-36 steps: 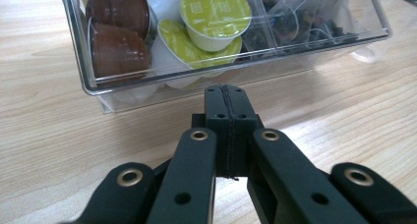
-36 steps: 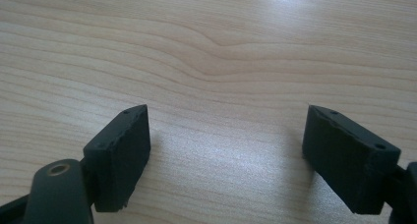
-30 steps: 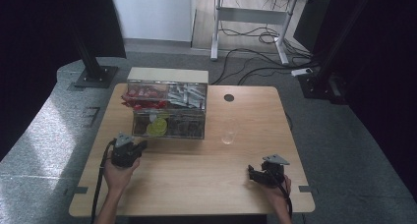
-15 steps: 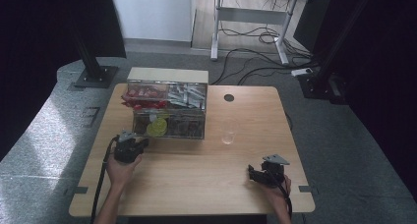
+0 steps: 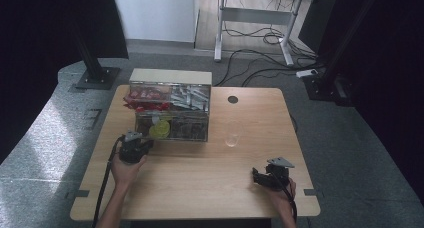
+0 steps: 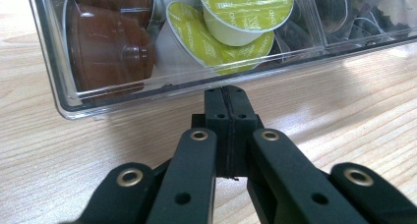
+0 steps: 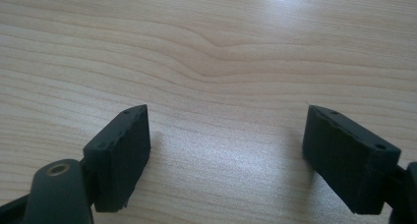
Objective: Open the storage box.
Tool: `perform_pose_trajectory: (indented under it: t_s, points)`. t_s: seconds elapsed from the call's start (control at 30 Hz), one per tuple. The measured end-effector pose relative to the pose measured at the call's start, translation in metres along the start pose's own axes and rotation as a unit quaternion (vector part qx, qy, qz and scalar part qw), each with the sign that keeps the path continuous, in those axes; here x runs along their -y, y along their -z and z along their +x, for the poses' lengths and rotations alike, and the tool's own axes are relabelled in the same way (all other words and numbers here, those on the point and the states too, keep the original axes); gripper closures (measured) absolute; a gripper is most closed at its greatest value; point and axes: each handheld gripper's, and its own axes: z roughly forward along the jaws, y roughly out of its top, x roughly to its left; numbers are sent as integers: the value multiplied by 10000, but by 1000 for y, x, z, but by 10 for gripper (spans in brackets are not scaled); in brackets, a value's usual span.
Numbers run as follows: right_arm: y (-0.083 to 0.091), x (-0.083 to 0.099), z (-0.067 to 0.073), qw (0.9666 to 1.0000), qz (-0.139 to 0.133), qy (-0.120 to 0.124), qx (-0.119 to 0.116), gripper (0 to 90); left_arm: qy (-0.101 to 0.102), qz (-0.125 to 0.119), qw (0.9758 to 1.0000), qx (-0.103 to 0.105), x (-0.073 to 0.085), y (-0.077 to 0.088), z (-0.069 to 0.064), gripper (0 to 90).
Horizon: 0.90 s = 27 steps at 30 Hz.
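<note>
The right gripper (image 5: pixel 257 177) rests low on the table (image 5: pixel 200 188), jaws wide apart with bare wood between them. The left gripper (image 6: pixel 229 94) has its jaws pressed together, empty, tips just short of the clear box (image 6: pixel 54 91). Inside lie brown pods (image 6: pixel 105 47) and green pods (image 6: pixel 246 8). A glass (image 5: pixel 231 138) stands right of the box.

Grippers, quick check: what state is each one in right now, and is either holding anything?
Left gripper: shut, nothing between the jaws, tips just short of the clear capsule box.
Right gripper: open, empty, over bare table.
</note>
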Motion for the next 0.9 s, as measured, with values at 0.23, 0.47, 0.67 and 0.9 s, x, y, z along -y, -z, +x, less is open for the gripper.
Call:
perform_pose_trajectory:
  t_s: [0.23, 0.47, 0.67, 0.9]
  points:
    - [0, 0, 0, 10000, -3, -3, 3, 187, -24, -55, 10000, 30, -1, 5, -3, 900]
    - [0, 0, 0, 10000, 0, -3, -2, 186, 4, -253, 9997, -33, -3, 13, -1, 900]
    - [0, 0, 0, 10000, -4, -4, 3, 187, 22, -307, 9995, 5, -5, 16, -1, 900]
    - [0, 0, 0, 10000, 0, -3, 1, 187, 105, -339, 9994, 36, -7, 19, 4, 900]
